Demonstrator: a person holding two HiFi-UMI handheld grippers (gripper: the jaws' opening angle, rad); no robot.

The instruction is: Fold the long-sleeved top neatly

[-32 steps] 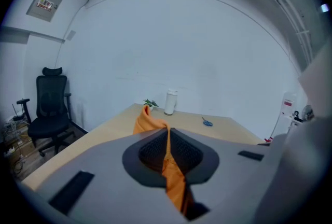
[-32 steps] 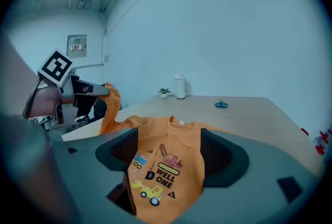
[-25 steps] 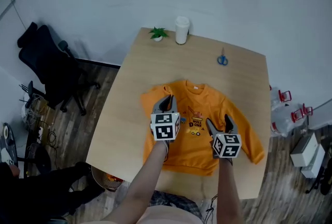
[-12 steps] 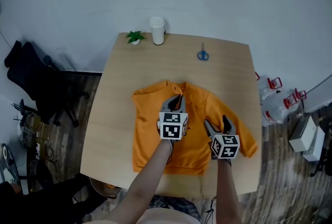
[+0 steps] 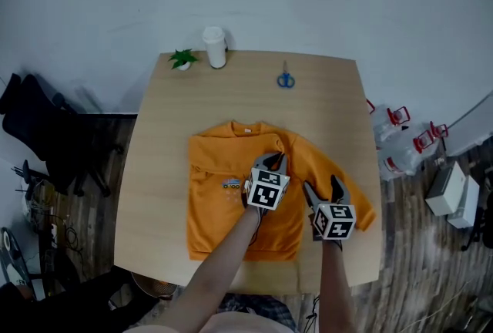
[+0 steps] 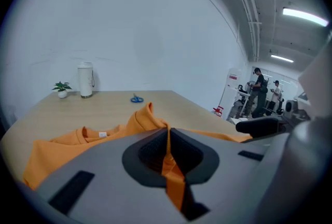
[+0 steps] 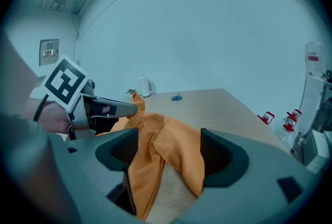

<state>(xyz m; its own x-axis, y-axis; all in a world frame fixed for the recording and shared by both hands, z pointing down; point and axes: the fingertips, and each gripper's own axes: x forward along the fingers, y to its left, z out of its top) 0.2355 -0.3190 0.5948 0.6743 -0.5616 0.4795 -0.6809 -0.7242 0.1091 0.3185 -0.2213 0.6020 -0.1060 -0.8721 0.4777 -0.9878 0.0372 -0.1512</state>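
Left tool (image 5: 271,162) pinching fold of orange top (image 5: 212,200); right tool (image 5: 322,187) spread, top loose between jaws.

Head camera looks down; tool cameras skim the same table (image 5: 154,169).

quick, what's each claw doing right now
left claw: closed on a fold of the orange top
right claw: open, with the top's cloth lying loose between its jaws

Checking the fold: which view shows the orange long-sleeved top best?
Head view: almost the whole orange long-sleeved top shows. Left gripper view shows collar and pinched fabric; right gripper view only a draped fold.
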